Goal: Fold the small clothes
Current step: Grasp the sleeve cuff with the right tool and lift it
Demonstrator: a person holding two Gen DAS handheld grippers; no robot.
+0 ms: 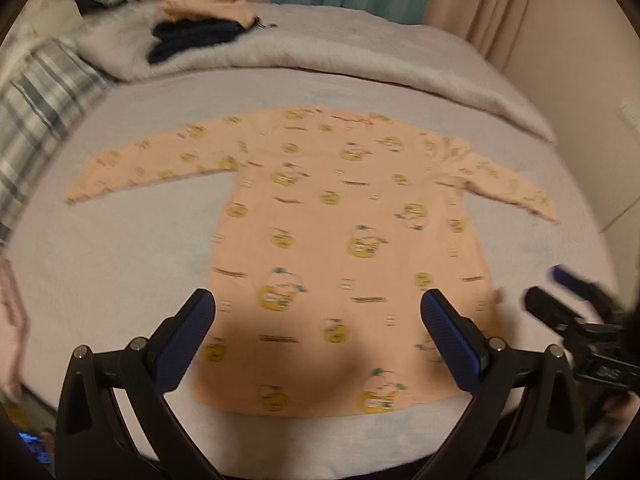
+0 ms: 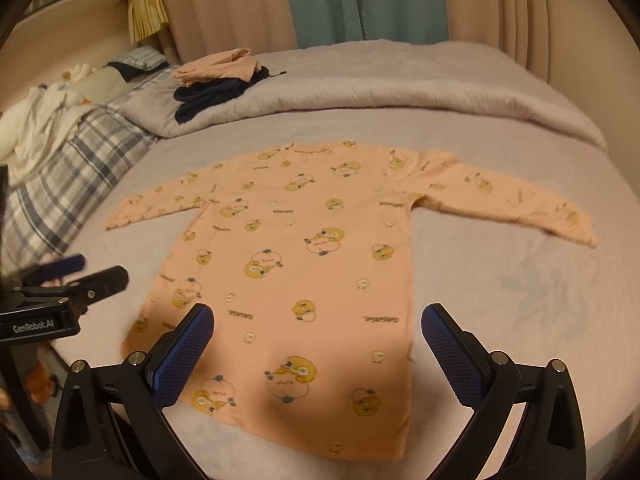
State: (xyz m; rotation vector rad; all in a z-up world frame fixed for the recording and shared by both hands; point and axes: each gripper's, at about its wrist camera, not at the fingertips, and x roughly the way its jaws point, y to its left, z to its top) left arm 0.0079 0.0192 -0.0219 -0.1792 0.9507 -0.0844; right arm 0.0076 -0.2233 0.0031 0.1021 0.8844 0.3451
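A peach long-sleeved child's shirt (image 1: 340, 248) with yellow duck prints lies flat on the bed, both sleeves spread out; it also shows in the right wrist view (image 2: 296, 272). My left gripper (image 1: 318, 304) is open and empty, hovering above the shirt's lower hem. My right gripper (image 2: 318, 320) is open and empty above the hem too. The right gripper shows at the right edge of the left wrist view (image 1: 560, 288), and the left gripper at the left edge of the right wrist view (image 2: 88, 272).
A folded peach garment (image 2: 216, 65) lies on dark navy clothes (image 2: 208, 96) on a grey duvet (image 2: 400, 80) at the back. A plaid pillow (image 2: 72, 176) lies at left. Curtains (image 2: 360, 0) hang behind the bed. The pale sheet (image 2: 500, 288) surrounds the shirt.
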